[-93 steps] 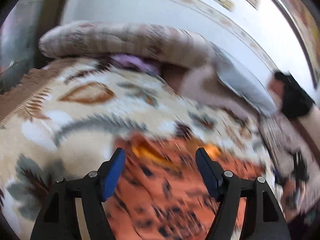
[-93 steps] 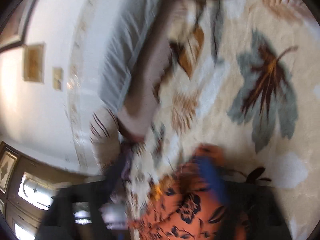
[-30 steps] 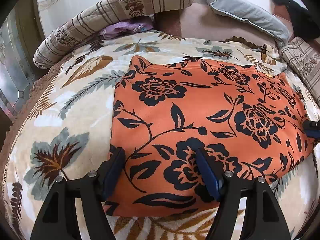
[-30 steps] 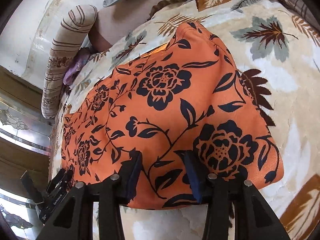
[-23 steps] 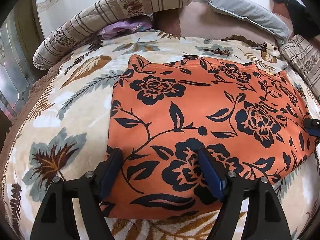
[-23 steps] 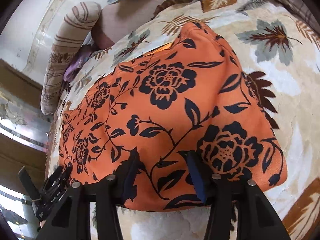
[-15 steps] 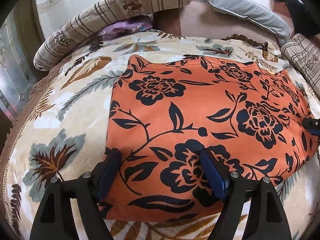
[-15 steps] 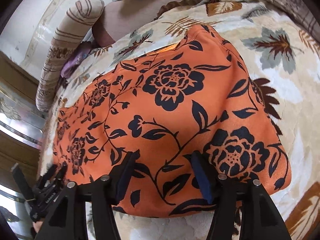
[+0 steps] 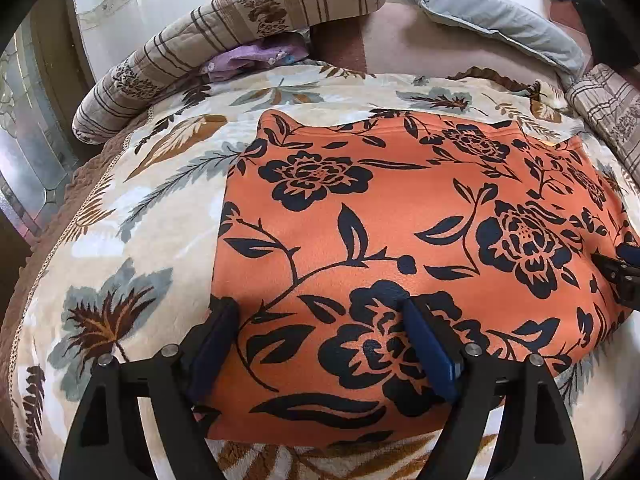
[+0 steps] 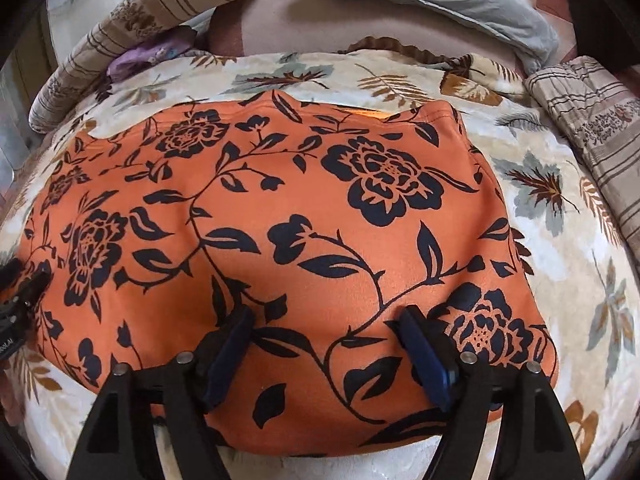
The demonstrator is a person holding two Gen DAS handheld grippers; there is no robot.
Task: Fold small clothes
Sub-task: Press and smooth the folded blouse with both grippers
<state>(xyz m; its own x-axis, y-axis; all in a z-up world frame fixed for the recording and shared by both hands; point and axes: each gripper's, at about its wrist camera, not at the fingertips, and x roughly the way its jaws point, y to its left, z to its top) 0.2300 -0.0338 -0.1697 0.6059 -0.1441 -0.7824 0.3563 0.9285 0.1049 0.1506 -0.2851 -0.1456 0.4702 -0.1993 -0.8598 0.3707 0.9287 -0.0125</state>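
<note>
An orange garment with a black flower print (image 9: 400, 220) lies spread flat on a cream leaf-patterned blanket (image 9: 132, 216); it also shows in the right wrist view (image 10: 280, 216). My left gripper (image 9: 316, 312) is open, its blue-padded fingers (image 9: 424, 340) resting over the garment's near left corner. My right gripper (image 10: 324, 320) is open over the garment's near edge toward the right corner. Each gripper shows at the edge of the other's view: the right gripper (image 9: 618, 276) and the left gripper (image 10: 18, 300).
A striped bolster (image 9: 224, 36) with a purple cloth (image 9: 252, 60) under it lies at the back left. A grey pillow (image 9: 492, 20) lies at the back, a striped cushion (image 10: 592, 120) at the right. A dark item (image 9: 588, 12) sits far right.
Both grippers have settled lower over the garment's near edge. The right wrist view has swung round to face the garment squarely. The garment lies as before.
</note>
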